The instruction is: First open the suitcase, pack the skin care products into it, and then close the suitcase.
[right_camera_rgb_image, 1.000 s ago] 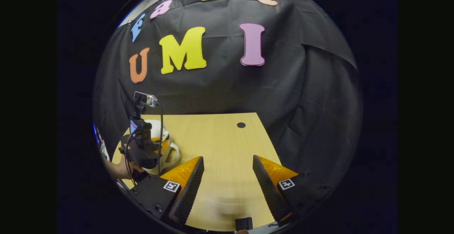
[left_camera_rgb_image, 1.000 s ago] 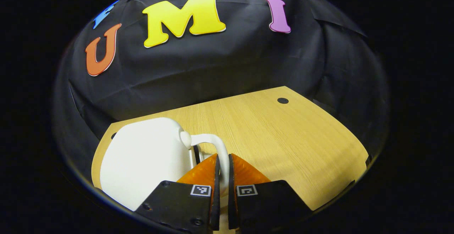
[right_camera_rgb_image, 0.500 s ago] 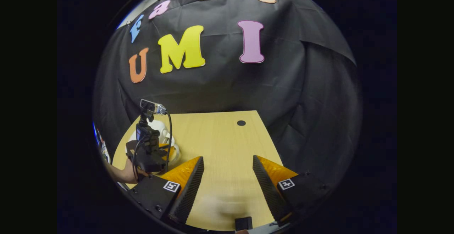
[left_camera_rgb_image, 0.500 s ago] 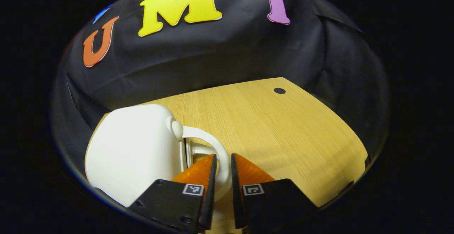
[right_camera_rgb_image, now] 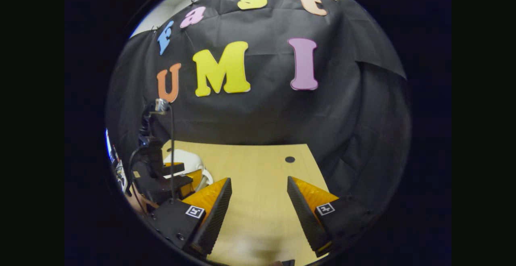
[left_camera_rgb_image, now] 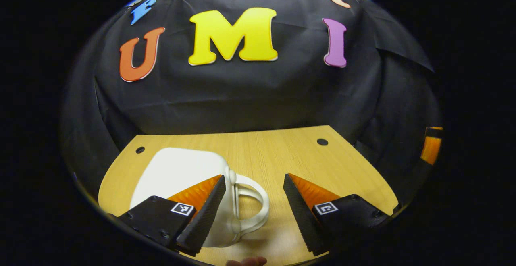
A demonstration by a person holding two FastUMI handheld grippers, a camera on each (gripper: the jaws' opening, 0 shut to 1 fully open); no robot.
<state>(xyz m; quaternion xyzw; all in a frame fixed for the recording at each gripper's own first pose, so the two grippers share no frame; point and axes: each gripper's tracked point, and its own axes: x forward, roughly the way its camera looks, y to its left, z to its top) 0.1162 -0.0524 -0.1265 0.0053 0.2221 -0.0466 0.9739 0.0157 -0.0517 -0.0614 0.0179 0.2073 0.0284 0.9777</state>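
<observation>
Left gripper lets go of the suitcase handle

The left gripper (left_camera_rgb_image: 252, 211), half a second ago pinching the white loop handle (left_camera_rgb_image: 253, 206), now has its fingers spread wide, the handle free between them and touched by neither as far as I can tell. The white suitcase (left_camera_rgb_image: 181, 173) sits closed at the lower left of the left gripper view, on the worktop (left_camera_rgb_image: 290, 153), its lid down. In the right gripper view the right gripper (right_camera_rgb_image: 258, 207) hovers low centre over bare worktop with its fingers spread and nothing between them, and the suitcase (right_camera_rgb_image: 186, 159) peeks out at lower left. No skin care products are on view, so the release probably marks the closing step done, or the case merely set in place.
</observation>
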